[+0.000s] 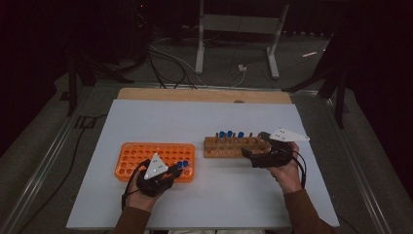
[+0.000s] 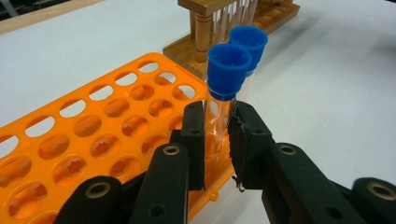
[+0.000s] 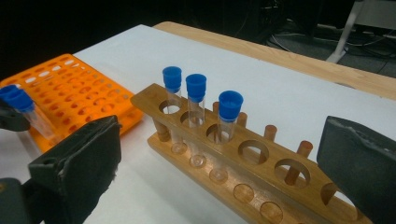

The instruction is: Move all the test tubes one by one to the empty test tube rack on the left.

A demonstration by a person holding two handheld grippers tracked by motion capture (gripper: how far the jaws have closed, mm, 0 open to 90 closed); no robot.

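**Item: capped tube, in transfer between racks**

Location. The tube (image 2: 219, 112) is standing upright at the near corner of the orange rack (image 2: 93, 140), its lower end in or at a well there (the exact well is hidden behind the tongs). A second tube (image 2: 249, 42) is standing just behind it. Three more tubes (image 3: 196, 100) are sitting in the wooden rack (image 3: 261, 163), at the right on the desk (image 1: 219, 195).

Tongs. The left tongs (image 2: 217, 144) are clamping the tube on its clear wall, below the blue cap (image 2: 229, 65); both pads are pressing on it. The right tongs (image 3: 219, 163) are standing wide apart, holding nothing, and are facing the wooden rack.

Handling, by judgement. The tube is looking light, thin-walled, stiff and smooth, so it is likely slippery under the pads and would crack or pop out sideways under a hard squeeze. The ribbed cap is offering more friction but may be only pushed on, so lifting by it is risking a pull-off.

Where to hold. The upper body just under the cap is serving best: the tube is hanging plumb and its foot is staying free to find a well. Keep it upright; a tilt is likely to jam it against the well's rim.
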